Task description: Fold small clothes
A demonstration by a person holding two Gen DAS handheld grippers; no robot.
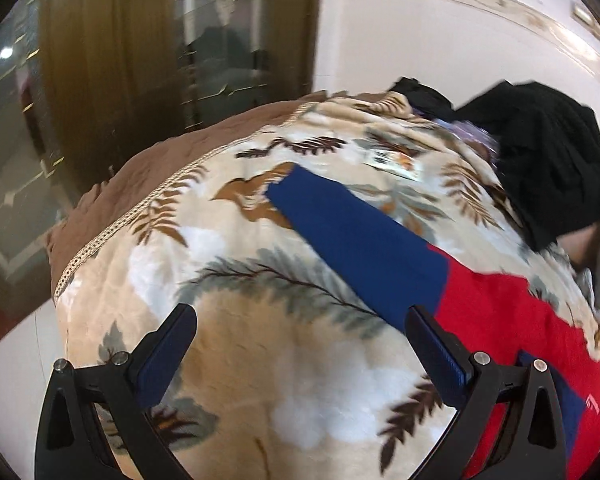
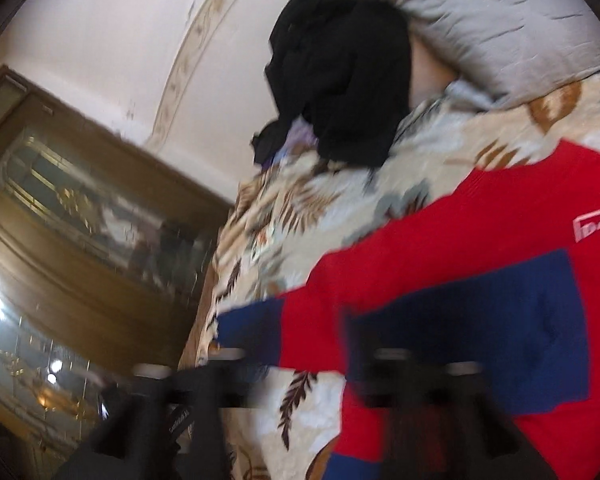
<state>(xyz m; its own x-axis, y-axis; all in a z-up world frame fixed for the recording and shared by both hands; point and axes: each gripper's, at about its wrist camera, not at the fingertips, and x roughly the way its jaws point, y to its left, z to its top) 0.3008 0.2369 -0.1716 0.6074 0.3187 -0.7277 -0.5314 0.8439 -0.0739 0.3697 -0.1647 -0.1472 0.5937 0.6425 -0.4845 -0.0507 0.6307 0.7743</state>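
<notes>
The red and blue sweater lies flat on the leaf-patterned blanket, and everything else is placed from it. One blue sleeve runs out straight from the red body toward the blanket's braided trim edge, its cuff stopping short of that trim with bare blanket all round it. The other blue sleeve is laid across the red chest, below a white logo. Beyond the sweater's far edge, apart from it, sits a heap of black clothes, with a grey pillow behind that heap. Past the trim the blanket drops off toward a brown wooden cabinet with glass doors. The left gripper stands spread wide over open blanket beside the straight sleeve, nothing between its fingers; its right finger shows against that sleeve's near edge. The right gripper is badly blurred, its jaws apart and empty above the sweater's near hem, with free blanket under its left side.
</notes>
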